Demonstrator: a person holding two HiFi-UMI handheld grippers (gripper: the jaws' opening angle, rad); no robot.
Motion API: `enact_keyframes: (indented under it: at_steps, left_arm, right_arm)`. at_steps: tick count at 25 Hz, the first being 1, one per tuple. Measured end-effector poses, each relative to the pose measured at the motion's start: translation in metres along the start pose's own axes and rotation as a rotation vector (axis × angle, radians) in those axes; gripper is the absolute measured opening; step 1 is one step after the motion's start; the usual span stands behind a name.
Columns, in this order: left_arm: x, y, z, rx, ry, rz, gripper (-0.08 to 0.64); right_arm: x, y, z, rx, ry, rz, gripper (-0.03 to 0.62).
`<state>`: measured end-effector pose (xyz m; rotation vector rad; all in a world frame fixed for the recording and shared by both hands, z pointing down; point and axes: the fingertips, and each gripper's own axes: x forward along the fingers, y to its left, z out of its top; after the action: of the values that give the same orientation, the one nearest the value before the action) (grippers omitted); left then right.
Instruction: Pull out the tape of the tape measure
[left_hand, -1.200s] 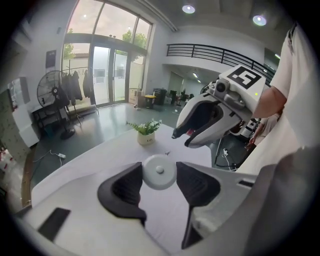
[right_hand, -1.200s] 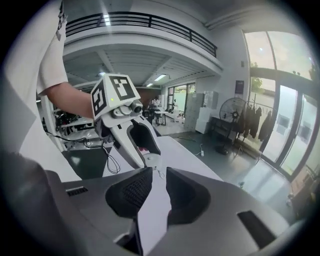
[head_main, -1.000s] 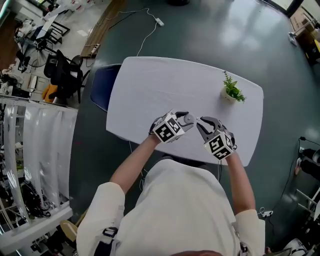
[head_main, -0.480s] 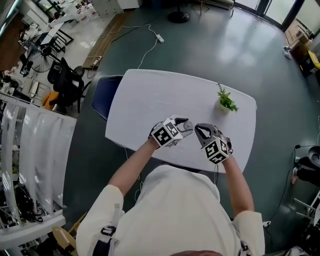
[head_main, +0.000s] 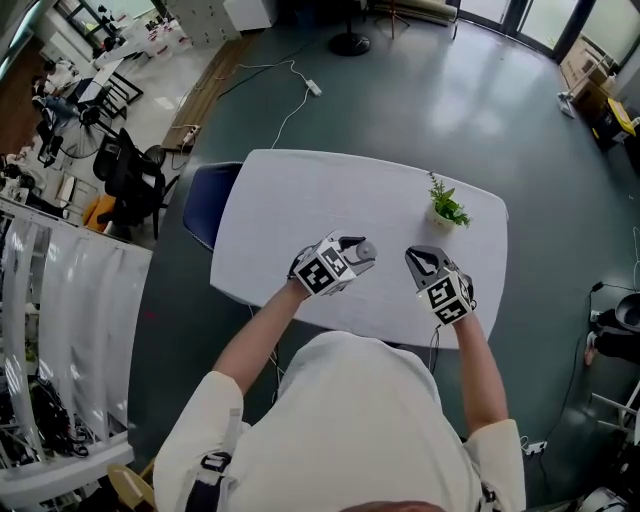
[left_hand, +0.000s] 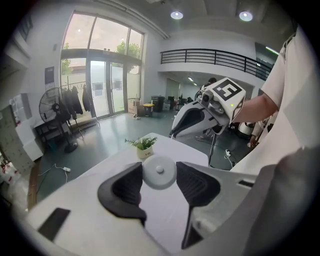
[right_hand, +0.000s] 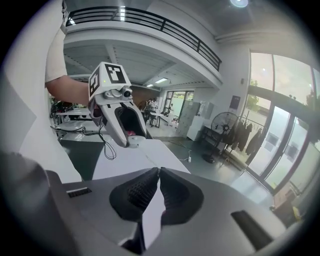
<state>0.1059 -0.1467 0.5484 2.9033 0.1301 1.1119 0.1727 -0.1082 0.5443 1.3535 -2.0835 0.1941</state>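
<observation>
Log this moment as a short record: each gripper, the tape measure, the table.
left gripper: shut on the round white tape measure, held over the table
right gripper: jaws together, apart from the left gripper; whether they pinch the tape's tip cannot be told
table: white; a small potted plant stands near its far right corner

Small potted plant near white table's far corner.
</observation>
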Motion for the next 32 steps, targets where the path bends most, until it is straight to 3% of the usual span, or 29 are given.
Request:
enact_keyframes:
  at_steps: [6, 10, 17, 23, 32]
  left_arm:
    - [-0.004, 0.002, -0.005, 0.027, 0.039, 0.018, 0.216]
    - [-0.011, 0.006, 0.006, -0.005, -0.014, 0.019, 0.216]
    - [-0.02, 0.015, -0.004, -0.019, -0.003, 0.043, 0.216]
    - [-0.026, 0.012, -0.015, -0.021, 0.027, 0.043, 0.216]
    - [-0.041, 0.013, -0.026, -0.025, 0.034, 0.057, 0.216]
  right_arm:
    - [-0.018, -0.019, -0.012, 0.041, 0.007, -0.048, 0.04]
    - [-0.035, -0.039, -0.022, 0.112, -0.014, -0.077, 0.04]
    - [-0.055, -0.066, -0.035, 0.169, -0.016, -0.143, 0.04]
    - [-0.062, -0.067, -0.047, 0.144, 0.013, -0.148, 0.04]
    - [-0.083, -0.081, -0.074, 0.189, 0.037, -0.202, 0.04]
